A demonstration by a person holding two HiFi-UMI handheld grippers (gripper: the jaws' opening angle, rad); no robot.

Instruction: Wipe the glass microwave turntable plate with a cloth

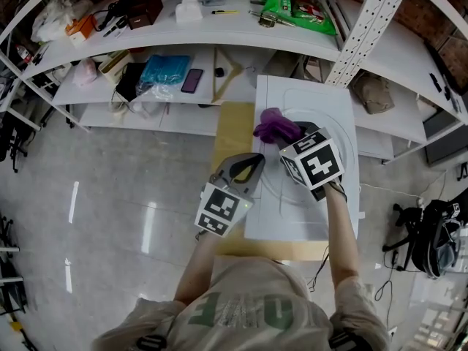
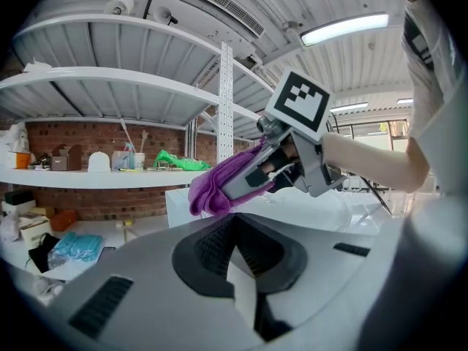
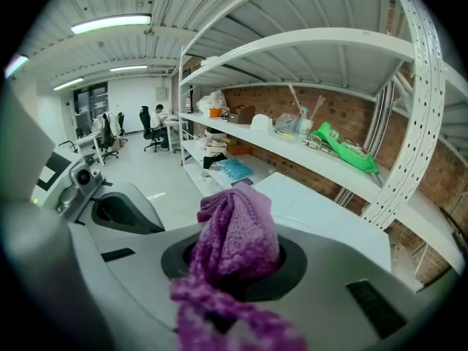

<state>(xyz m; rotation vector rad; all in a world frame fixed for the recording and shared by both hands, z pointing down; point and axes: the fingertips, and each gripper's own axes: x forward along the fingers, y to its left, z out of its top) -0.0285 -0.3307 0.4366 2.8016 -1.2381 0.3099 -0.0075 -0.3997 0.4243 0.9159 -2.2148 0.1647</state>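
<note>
- Wiping step, prob: R gripper clenched on cloth, over plate.
- L gripper closed, empty, beside plate.
- Next: press cloth down, sweep w/ circles.

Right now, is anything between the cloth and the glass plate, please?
Nothing visible does. The purple cloth, held in the right gripper, is right over the glass plate on the white top; contact cannot be told.

White metal shelving, red brick wall, glossy grey floor, ceiling strip lights
</note>
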